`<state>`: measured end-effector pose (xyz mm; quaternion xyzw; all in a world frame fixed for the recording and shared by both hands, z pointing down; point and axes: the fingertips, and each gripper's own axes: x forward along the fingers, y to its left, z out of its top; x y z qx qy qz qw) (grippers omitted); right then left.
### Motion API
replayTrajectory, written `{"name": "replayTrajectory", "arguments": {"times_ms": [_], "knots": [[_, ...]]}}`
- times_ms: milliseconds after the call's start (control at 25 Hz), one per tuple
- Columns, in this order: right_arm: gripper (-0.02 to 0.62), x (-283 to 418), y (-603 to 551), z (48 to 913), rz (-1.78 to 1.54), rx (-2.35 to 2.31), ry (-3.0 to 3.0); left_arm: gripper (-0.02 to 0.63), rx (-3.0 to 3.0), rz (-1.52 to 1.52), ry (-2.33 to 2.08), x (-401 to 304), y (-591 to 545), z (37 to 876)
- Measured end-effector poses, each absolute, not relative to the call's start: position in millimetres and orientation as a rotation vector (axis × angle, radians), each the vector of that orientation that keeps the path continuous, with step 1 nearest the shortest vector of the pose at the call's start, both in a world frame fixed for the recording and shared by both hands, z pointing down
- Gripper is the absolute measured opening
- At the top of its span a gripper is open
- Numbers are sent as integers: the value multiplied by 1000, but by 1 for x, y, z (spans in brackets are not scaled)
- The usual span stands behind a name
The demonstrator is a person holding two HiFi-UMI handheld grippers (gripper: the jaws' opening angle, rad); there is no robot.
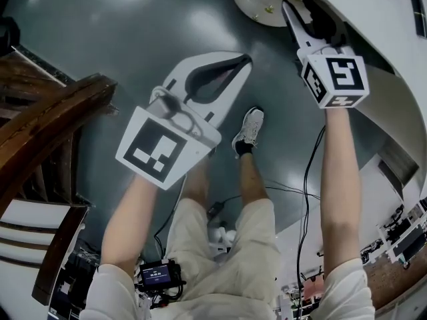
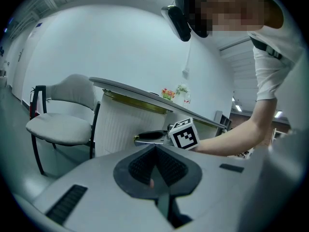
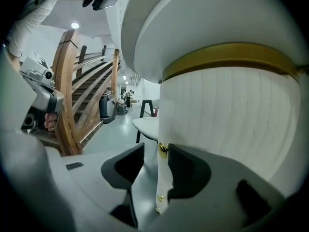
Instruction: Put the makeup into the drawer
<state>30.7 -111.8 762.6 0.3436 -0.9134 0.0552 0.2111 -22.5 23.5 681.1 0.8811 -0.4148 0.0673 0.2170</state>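
Observation:
My right gripper (image 3: 157, 151) stands open at the white round dresser (image 3: 231, 110). The thin edge of the drawer front (image 3: 162, 175) and its gold knob (image 3: 164, 150) lie between the jaws. The right pad is close to the panel and the left pad stands apart from it. In the head view the right gripper (image 1: 288, 7) reaches under the dresser top (image 1: 373, 19). My left gripper (image 1: 245, 61) hangs lower, over the floor, with its jaws together. The left gripper (image 2: 155, 151) shows a small pinkish thing (image 2: 151, 182) pinched between its pads, mostly hidden; I take it for the makeup.
A white chair (image 2: 63, 124) stands left of the dresser (image 2: 125, 124). A wooden staircase rail (image 1: 47, 119) runs along the left. The person's legs and a white shoe (image 1: 250, 129) are on the grey floor (image 1: 133, 25) below the grippers, with cables (image 1: 307, 199) hanging near.

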Motion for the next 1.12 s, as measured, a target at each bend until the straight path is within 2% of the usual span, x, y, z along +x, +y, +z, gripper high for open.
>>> {"name": "replayTrajectory", "arguments": {"times_ms": [120, 320, 1120], "knots": [[146, 31, -112, 763, 136, 932, -2531, 8, 2432, 188, -1161, -27, 20, 680], [94, 40, -112, 759, 232, 905, -2550, 8, 2413, 171, -1188, -29, 17, 676], [51, 39, -112, 759, 158, 896, -2488, 8, 2396, 169, -1199, -28, 22, 680]]}}
